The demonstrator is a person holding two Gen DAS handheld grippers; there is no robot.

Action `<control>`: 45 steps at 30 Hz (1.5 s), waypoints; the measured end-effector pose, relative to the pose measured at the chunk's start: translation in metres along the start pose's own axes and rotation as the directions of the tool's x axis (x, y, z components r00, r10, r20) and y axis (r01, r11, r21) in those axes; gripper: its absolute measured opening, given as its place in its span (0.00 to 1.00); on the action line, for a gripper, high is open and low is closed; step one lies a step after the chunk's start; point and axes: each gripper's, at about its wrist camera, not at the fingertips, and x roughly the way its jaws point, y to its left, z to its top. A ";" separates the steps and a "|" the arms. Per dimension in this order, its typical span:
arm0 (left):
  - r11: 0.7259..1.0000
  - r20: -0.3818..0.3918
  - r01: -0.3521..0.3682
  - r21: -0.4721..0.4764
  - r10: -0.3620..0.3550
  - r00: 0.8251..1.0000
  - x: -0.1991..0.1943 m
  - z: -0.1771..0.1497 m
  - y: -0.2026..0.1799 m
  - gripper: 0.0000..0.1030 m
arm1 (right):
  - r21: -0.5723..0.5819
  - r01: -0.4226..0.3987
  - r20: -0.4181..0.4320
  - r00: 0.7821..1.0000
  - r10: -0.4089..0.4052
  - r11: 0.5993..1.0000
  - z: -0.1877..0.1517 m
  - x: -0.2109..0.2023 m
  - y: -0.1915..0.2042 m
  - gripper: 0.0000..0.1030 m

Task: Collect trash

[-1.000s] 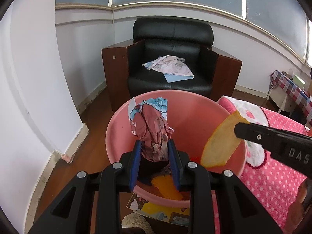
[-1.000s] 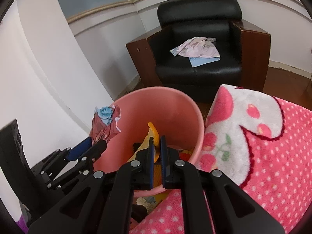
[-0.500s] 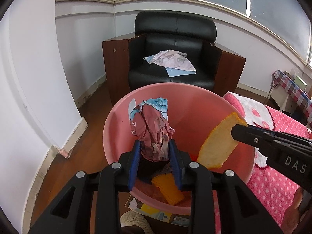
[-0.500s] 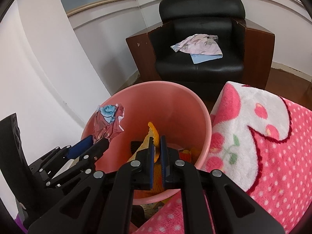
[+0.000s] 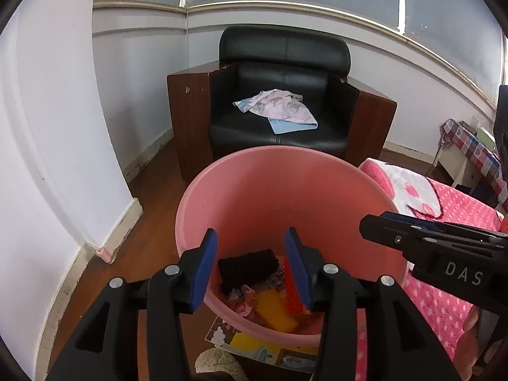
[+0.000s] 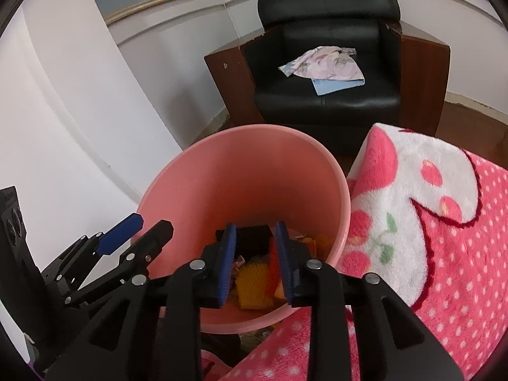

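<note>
Left hand-held gripper [image 5: 250, 266]: it hangs over the near rim of the pink bin [image 5: 317, 171], pointing down into it. Its jaws are opening and nothing is between the blue pads [image 5: 203, 273]; through the gap I see only the bottom of the bin.
Right hand-held gripper [image 6: 255, 262]: also over the bin, beside the left one, tilted down. Its jaws are opening too, and they hold nothing.
Why they are held so: both point into the mouth of the bin, I think so that anything let go falls inside and not on the floor.
Trash: it lies at the bottom of the bin. There is a black piece [image 5: 247, 266], a yellow piece [image 6: 254, 284], orange-red pieces and a crumpled wrapper [image 5: 243, 298].
Bin: it stands on the wooden floor [image 5: 104, 273], just beside the pink dotted blanket [image 6: 444, 254], near enough to reach from it.
Background: a black armchair [image 5: 285, 73] with a pale cloth [image 5: 279, 108] on its seat, well apart from the bin.
Step in hand: the drop seems finished; next is probably to look for more trash.
</note>
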 end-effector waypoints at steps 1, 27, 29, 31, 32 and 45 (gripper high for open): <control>1.000 0.003 0.003 -0.002 -0.003 1.000 -0.002 0.000 0.000 0.44 | -0.004 -0.001 0.005 1.000 0.001 1.000 0.000 -0.002 0.001 0.27; 0.998 0.059 0.049 0.032 -0.051 0.997 -0.091 -0.011 -0.060 0.56 | -0.007 -0.003 0.106 0.994 0.004 1.000 -0.061 -0.107 -0.019 0.42; 0.998 0.062 0.051 0.033 -0.053 0.997 -0.097 -0.014 -0.065 0.57 | 0.003 -0.003 0.108 0.994 0.003 1.000 -0.065 -0.113 -0.023 0.43; 0.998 0.061 0.057 0.035 -0.059 0.996 -0.101 -0.017 -0.069 0.58 | 0.011 -0.001 0.113 0.994 0.000 1.000 -0.071 -0.119 -0.026 0.45; 0.998 0.060 0.058 0.035 -0.060 0.996 -0.103 -0.018 -0.071 0.59 | 0.015 -0.001 0.116 0.993 -0.001 1.000 -0.073 -0.122 -0.028 0.46; 0.996 0.059 0.064 0.057 -0.067 0.996 -0.125 -0.031 -0.097 0.59 | 0.036 0.021 0.156 0.987 -0.027 0.999 -0.096 -0.155 -0.045 0.56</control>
